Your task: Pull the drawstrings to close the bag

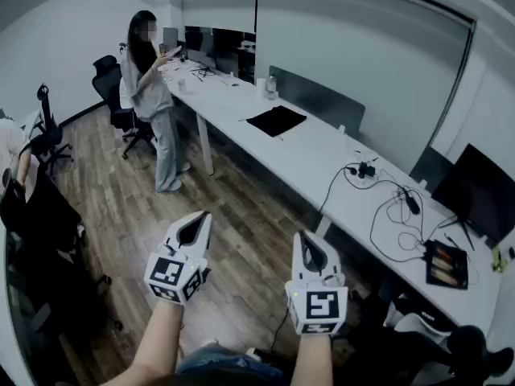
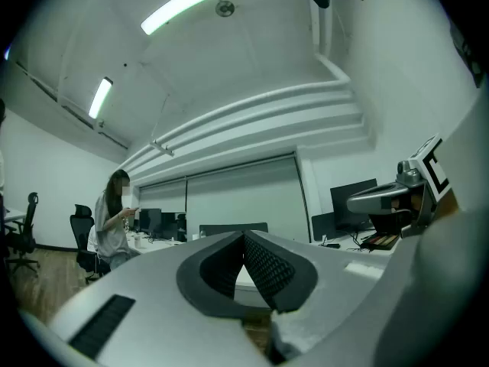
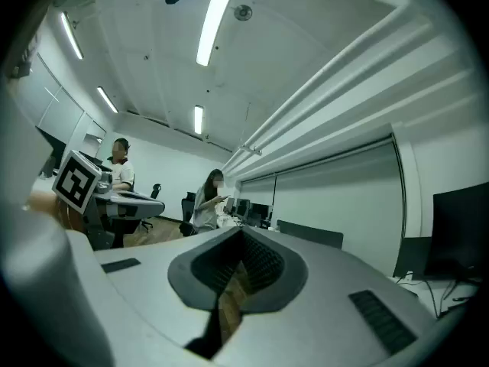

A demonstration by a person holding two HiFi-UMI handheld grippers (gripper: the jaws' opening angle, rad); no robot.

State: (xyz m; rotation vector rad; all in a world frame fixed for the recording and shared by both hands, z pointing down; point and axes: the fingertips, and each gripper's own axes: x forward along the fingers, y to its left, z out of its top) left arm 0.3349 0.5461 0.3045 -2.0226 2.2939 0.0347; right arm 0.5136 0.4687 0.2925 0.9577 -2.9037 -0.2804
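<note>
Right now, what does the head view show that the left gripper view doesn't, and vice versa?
Head view only: the flat black mat on the long white desk, and the left gripper's black-and-white marker cube. Left gripper view only: the bright ceiling light strips. Both: the standing person in a grey top, the right gripper, the left gripper's shut, empty jaws. No bag in either.
</note>
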